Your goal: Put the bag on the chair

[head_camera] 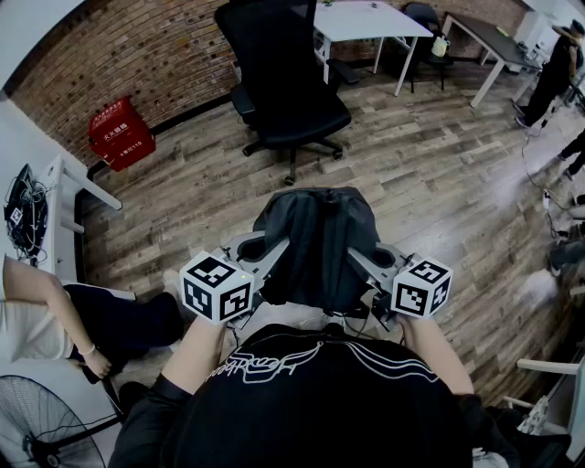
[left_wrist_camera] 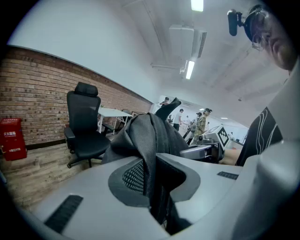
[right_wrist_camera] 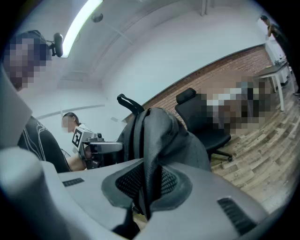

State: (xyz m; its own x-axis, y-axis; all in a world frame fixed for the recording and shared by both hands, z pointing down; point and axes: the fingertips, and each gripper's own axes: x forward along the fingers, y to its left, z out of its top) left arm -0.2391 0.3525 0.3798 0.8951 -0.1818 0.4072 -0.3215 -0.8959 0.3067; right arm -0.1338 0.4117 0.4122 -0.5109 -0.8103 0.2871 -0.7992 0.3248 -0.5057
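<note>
A dark grey backpack hangs in the air in front of me, held between both grippers. My left gripper is shut on a fold of the bag's fabric at its left side. My right gripper is shut on the fabric at the bag's right side. The black office chair stands on the wooden floor beyond the bag, its seat bare and facing me. The chair also shows at the left of the left gripper view and behind the bag in the right gripper view.
A red box sits by the brick wall at the left. White tables stand behind the chair. A person sits at my left by a fan; other people stand at the far right.
</note>
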